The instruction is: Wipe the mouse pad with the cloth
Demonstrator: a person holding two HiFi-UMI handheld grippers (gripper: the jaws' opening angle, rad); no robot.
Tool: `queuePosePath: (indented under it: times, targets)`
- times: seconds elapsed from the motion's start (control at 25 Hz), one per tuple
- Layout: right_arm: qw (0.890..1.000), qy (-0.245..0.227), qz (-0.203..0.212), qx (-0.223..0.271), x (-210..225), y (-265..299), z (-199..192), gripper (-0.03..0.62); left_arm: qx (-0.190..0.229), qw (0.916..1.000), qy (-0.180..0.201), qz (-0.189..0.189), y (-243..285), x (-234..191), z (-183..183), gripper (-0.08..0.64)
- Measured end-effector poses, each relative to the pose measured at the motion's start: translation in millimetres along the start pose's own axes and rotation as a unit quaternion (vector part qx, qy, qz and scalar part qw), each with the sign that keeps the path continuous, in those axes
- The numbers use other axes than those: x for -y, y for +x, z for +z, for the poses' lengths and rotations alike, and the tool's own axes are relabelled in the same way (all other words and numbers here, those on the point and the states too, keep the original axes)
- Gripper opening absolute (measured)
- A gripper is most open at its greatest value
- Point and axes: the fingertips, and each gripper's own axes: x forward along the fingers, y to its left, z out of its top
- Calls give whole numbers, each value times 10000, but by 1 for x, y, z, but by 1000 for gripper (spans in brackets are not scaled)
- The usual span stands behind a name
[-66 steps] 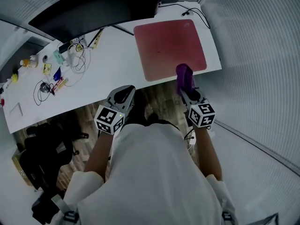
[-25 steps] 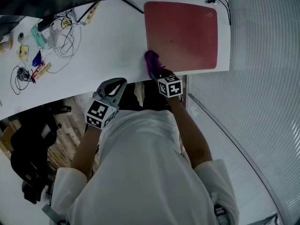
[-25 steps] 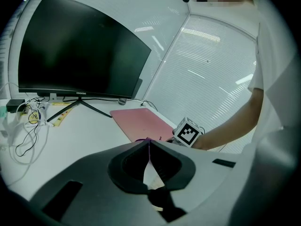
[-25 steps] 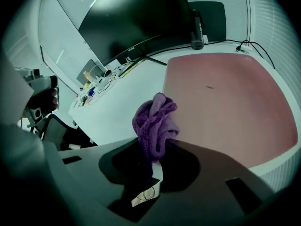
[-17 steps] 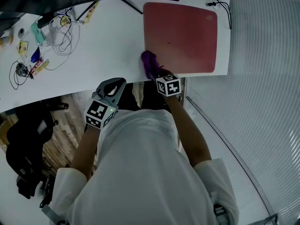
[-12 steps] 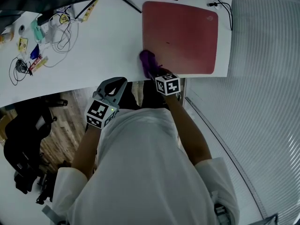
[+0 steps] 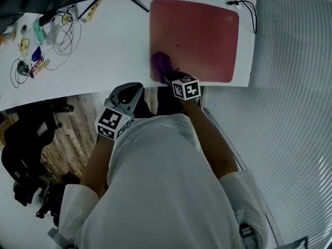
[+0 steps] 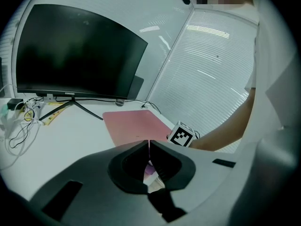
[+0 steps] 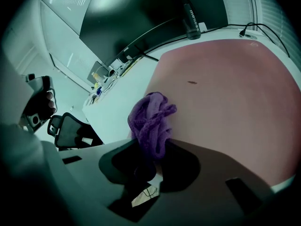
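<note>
Lying on white desk [image 7: 104, 51] w/ monitor [image 8: 75, 51]: mouse pad [image 7: 202, 35].

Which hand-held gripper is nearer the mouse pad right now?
Right. The right hand-held gripper holds the cloth on the mouse pad; the left hand-held gripper sits at the desk edge, off it.

Your right gripper [image 7: 167, 76] now holds the purple cloth [image 7: 161, 64] just inside the mouse pad's [image 7: 202, 35] near-left corner, no longer farther right on its near edge nor straddling its left border.
</note>
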Motion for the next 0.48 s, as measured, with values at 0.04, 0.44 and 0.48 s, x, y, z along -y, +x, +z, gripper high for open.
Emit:
queuePosePath:
  times: [0.04, 0.44, 0.48]
  targets:
    - [10000, 31, 19, -1, 4, -1, -1, 121, 3, 10000, -2, 14, 3, 3, 1, 23]
    - [9995, 289, 127, 43, 39, -25, -5, 121, -39, 9999, 67, 100, 25, 27, 14, 23]
    - [9994, 310, 126, 47, 43, -27, -5, 121, -39, 9999, 63, 115, 27, 29, 14, 23]
